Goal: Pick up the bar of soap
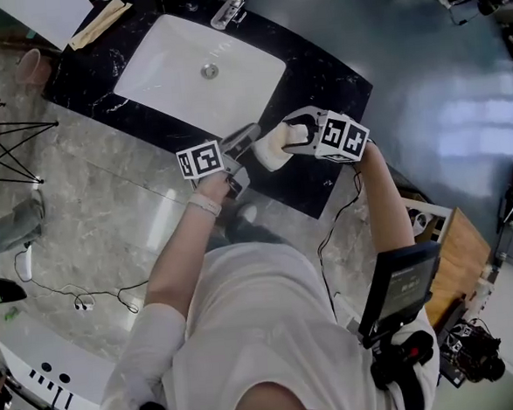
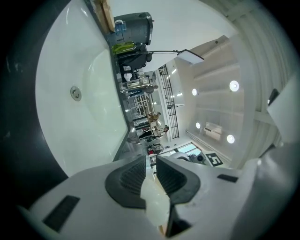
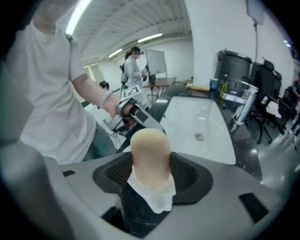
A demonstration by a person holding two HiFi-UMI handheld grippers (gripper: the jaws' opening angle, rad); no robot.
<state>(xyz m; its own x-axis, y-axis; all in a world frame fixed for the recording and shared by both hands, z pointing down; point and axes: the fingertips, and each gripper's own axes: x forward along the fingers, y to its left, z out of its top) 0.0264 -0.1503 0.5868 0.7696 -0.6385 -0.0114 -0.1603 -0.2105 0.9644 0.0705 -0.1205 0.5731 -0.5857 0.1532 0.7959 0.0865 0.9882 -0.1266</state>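
Note:
A cream bar of soap is held just above the front edge of the black counter, beside the white sink. My right gripper is shut on it. In the right gripper view the soap stands upright between the dark pads, with a white scrap under it. My left gripper sits just left of the soap and points across the basin. Its jaws stand close with a narrow gap, and nothing is gripped at the tips. A pale white piece shows low in that gap.
A chrome faucet stands at the back of the sink, whose drain is in the middle. Cables lie on the marble floor at the left. A wooden surface stands at the right. A person stands far off.

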